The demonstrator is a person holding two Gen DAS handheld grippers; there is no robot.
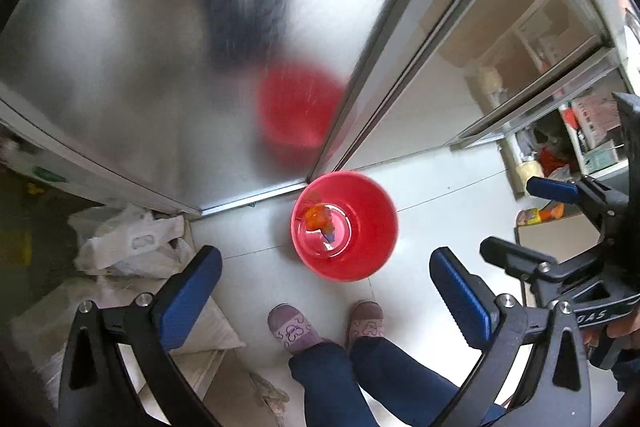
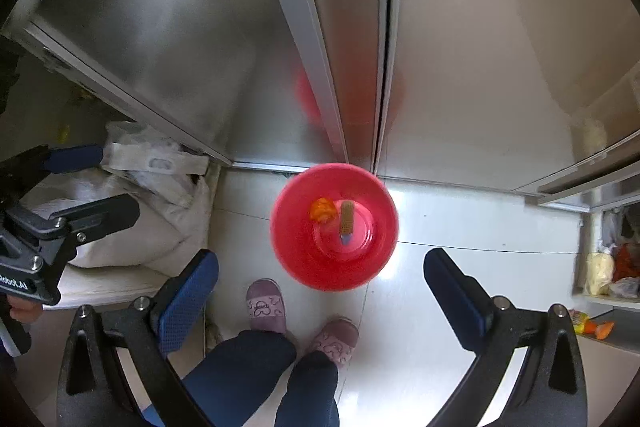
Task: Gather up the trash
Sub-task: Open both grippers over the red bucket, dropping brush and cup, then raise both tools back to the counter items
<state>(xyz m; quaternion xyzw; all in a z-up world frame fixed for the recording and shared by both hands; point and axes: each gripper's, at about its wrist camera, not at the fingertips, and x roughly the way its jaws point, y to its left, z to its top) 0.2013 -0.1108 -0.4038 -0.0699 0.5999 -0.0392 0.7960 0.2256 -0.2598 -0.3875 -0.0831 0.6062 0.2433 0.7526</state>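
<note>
both tools hanging spread apart and empty, left tool (image 1: pixel 326 291), right tool (image 2: pixel 322 287); red bin (image 2: pixel 334 227) sitting on floor just beyond their tips, orange wrapper (image 2: pixel 322 210) inside; risk: next drop bouncing off rim

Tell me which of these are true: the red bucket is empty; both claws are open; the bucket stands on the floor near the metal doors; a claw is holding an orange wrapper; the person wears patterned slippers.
1. The red bucket is empty. False: an orange wrapper and a tan stick-shaped piece lie at its bottom.
2. Both claws are open. True: the left claw and right claw gape with nothing between them.
3. The bucket stands on the floor near the metal doors. True.
4. A claw holds the orange wrapper. False: it lies in the bucket.
5. The person wears patterned slippers. True.
</note>
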